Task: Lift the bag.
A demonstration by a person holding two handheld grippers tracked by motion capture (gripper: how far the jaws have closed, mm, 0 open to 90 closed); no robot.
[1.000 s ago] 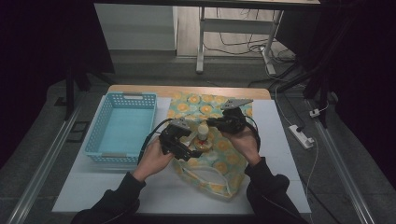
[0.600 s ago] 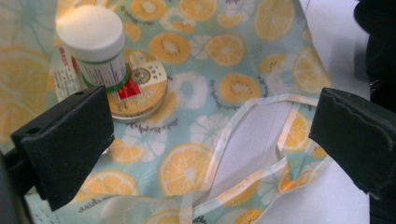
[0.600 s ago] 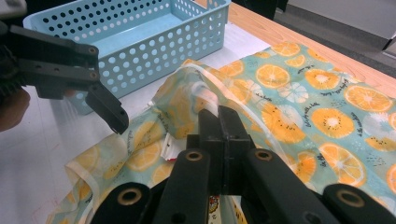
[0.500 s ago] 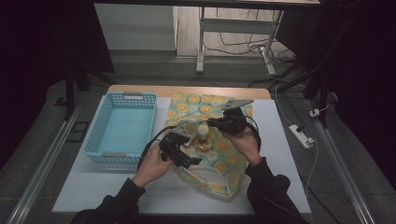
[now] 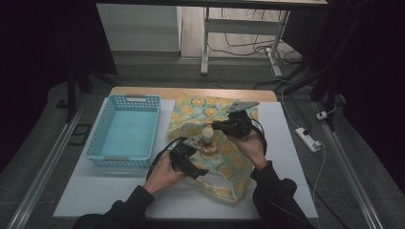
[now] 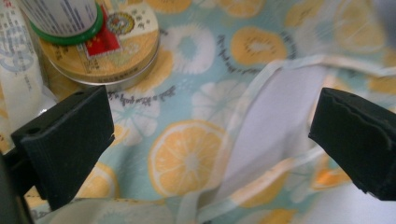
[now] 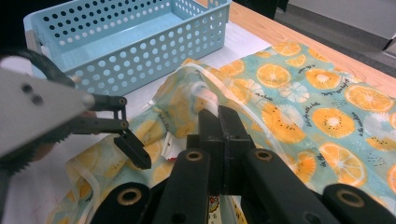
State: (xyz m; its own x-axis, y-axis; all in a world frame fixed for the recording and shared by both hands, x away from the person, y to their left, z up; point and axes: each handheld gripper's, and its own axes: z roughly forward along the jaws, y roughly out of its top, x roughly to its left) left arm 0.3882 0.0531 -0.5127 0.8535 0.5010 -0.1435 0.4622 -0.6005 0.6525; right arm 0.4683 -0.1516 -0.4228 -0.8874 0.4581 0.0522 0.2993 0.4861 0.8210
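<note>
A cloth bag (image 5: pixel 225 168) printed with orange slices lies on the white table mat. Inside its mouth stands a small bottle (image 5: pixel 207 133) on a round gold tin (image 5: pixel 208 149). My left gripper (image 5: pixel 197 145) hovers low over the bag with its jaws wide open and nothing between them. The left gripper view shows the fabric (image 6: pixel 187 158) under that open left gripper (image 6: pixel 210 126), with the tin (image 6: pixel 116 46) and the bottle's green-ringed base (image 6: pixel 60 16) just beyond. My right gripper (image 7: pixel 219 116) is shut on the bag's raised white-trimmed rim (image 7: pixel 201 88). From above, that right gripper (image 5: pixel 216 126) sits beside the bottle.
A light blue perforated basket (image 5: pixel 123 98) stands on the left of the mat, and the right gripper view looks at its wall (image 7: pixel 140 51). A white packet (image 6: pixel 18 79) lies next to the tin. A power strip (image 5: pixel 308 139) lies on the floor at the right.
My left gripper has sunk lower over the bag, a little toward the near edge. The right gripper has stayed put with the rim.
</note>
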